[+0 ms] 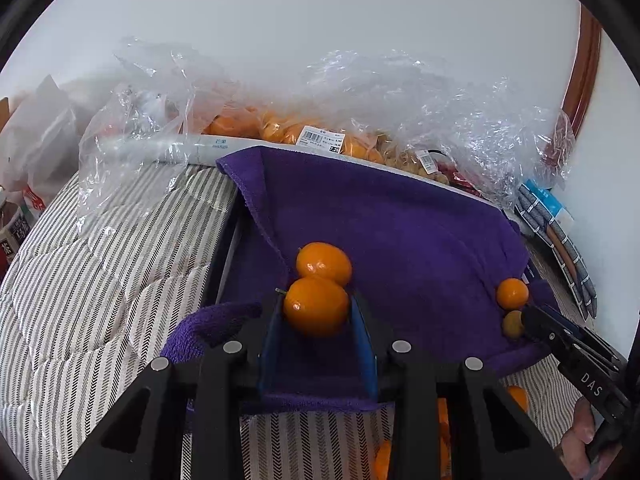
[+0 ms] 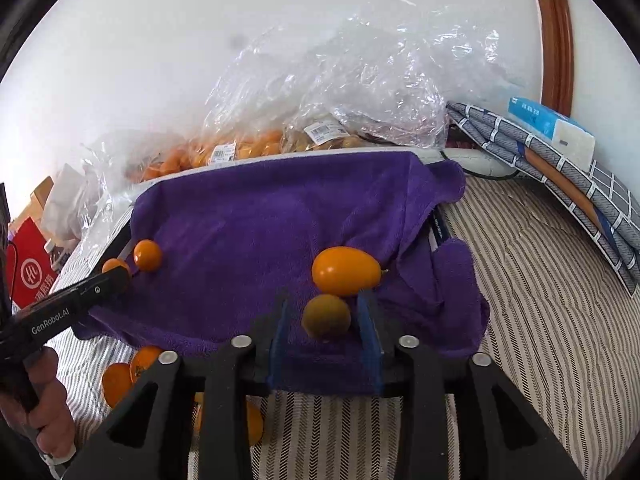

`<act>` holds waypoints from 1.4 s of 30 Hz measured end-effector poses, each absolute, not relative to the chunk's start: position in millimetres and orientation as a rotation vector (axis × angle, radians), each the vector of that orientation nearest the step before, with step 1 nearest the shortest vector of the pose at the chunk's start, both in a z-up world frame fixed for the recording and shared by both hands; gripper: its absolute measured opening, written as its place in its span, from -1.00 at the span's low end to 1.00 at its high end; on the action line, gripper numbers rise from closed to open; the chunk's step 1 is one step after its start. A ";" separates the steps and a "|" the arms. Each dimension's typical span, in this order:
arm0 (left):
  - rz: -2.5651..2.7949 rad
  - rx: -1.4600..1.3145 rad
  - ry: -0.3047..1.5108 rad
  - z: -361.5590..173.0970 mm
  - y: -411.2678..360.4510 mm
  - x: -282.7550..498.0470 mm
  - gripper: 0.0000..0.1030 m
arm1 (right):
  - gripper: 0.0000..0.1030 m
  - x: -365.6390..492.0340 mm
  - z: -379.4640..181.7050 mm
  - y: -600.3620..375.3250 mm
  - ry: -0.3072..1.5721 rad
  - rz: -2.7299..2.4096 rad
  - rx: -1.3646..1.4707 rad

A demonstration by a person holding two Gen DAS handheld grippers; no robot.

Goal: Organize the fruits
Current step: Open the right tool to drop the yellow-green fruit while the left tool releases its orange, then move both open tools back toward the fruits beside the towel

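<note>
While both jaws work over the purple towel (image 1: 400, 232), the left gripper (image 1: 316, 312) has its blue pads (image 1: 366, 340) pressed against either side of an orange kumquat (image 1: 316, 306), pinching it just above the cloth. A second kumquat (image 1: 324, 262) sits right behind the held one, touching it, on the towel.

In the right wrist view, the right gripper (image 2: 326, 312) has its jaws spread, with a duller yellowish fruit (image 2: 326, 316) lying between them; gaps show on both sides, so the pads are not touching it. Just beyond that fruit, an oval orange fruit (image 2: 346, 270) rests on the towel, near the fingertips.

Loose orange fruits (image 2: 120, 380) lie on the striped bedding (image 2: 540, 300) below the towel's near edge. At the far edge, clear plastic bags (image 2: 340, 80) of orange fruit stand against the white wall (image 2: 160, 40). To the right lie a folded grey checked cloth (image 2: 580, 184) and a blue tissue pack (image 2: 548, 124).
</note>
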State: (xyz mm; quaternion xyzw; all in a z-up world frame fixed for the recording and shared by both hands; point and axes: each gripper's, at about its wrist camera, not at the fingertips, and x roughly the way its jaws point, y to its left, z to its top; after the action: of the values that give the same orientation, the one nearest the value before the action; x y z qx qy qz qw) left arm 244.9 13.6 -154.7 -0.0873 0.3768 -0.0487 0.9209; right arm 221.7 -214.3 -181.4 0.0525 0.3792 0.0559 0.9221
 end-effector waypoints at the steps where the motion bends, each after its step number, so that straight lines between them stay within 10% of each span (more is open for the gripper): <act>1: -0.099 -0.178 0.773 -154.8 13.4 245.0 -0.37 | -0.14 220.7 -180.3 -215.0 0.769 0.107 0.109; 12: -0.107 -0.200 0.775 -153.8 13.8 244.7 -0.25 | 0.23 213.6 -172.9 -217.2 0.695 0.076 0.109; 42: -0.141 -0.197 0.662 -135.4 18.0 206.8 0.00 | 0.23 148.7 -164.8 -197.2 0.776 0.126 0.132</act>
State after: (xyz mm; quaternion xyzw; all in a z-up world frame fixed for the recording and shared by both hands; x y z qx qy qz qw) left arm 206.8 18.1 -135.4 -0.0965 0.3243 -0.0689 0.9385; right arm 148.7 -197.2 -164.8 0.0641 0.3779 0.0616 0.9216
